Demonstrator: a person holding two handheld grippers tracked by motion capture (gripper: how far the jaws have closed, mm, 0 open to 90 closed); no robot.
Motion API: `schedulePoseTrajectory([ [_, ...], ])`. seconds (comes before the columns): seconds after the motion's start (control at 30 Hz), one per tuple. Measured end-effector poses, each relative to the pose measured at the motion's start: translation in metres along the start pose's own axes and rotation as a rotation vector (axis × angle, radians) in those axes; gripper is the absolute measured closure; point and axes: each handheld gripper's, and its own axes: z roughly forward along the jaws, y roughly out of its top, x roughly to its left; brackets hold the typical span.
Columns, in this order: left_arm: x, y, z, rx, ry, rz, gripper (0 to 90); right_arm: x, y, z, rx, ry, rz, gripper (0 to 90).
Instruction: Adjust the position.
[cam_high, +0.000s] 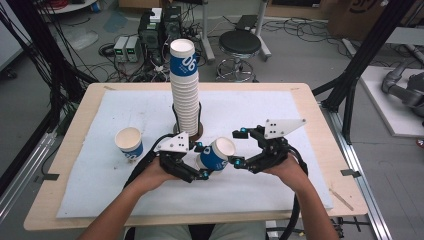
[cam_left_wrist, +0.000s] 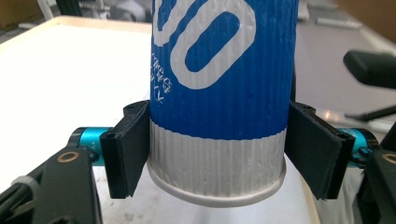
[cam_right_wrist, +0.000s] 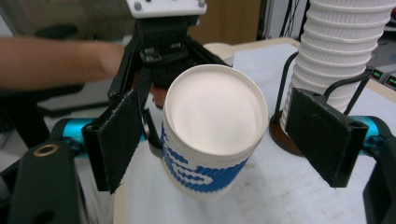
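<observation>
A blue and white paper cup (cam_high: 216, 154) hangs just above the white mat, tipped on its side with its mouth toward the right. My left gripper (cam_high: 202, 160) is shut on it; in the left gripper view both pads press the cup (cam_left_wrist: 219, 84) at its white band near the base. My right gripper (cam_high: 237, 148) is open. In the right gripper view its pads (cam_right_wrist: 116, 135) stand on either side of the cup's open mouth (cam_right_wrist: 212, 112), with a gap on both sides.
A tall stack of the same cups (cam_high: 185, 90) stands in a black wire holder (cam_right_wrist: 280, 93) just behind the grippers. One loose cup (cam_high: 129, 142) stands upright at the left. The white mat (cam_high: 280, 115) covers the wooden table.
</observation>
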Motion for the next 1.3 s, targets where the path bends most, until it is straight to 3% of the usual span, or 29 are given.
schedulePoseTrajectory([
  [0.17, 0.000, 0.005, 0.000, 0.073, -0.001, 0.015, 26.3, -0.001, 0.014, 0.002, 0.130, -0.005, -0.080, 19.4],
  [0.43, -0.003, 0.011, 0.005, 0.149, -0.012, 0.036, 26.2, 0.000, 0.031, 0.017, 0.298, 0.018, -0.146, 19.4],
  [0.57, -0.004, 0.011, 0.006, 0.162, -0.012, 0.048, 26.2, 0.002, 0.033, 0.025, 0.355, 0.035, -0.169, 19.4],
  [0.97, -0.007, 0.011, 0.010, 0.177, -0.035, 0.060, 26.2, 0.003, 0.027, 0.043, 0.455, 0.085, -0.166, 20.1],
  [1.07, -0.007, 0.011, 0.010, 0.174, -0.041, 0.063, 26.1, 0.002, 0.025, 0.045, 0.464, 0.103, -0.159, 27.3],
  [1.3, -0.007, 0.009, 0.011, 0.178, -0.053, 0.065, 26.1, 0.000, 0.019, 0.046, 0.457, 0.129, -0.139, 29.3],
])
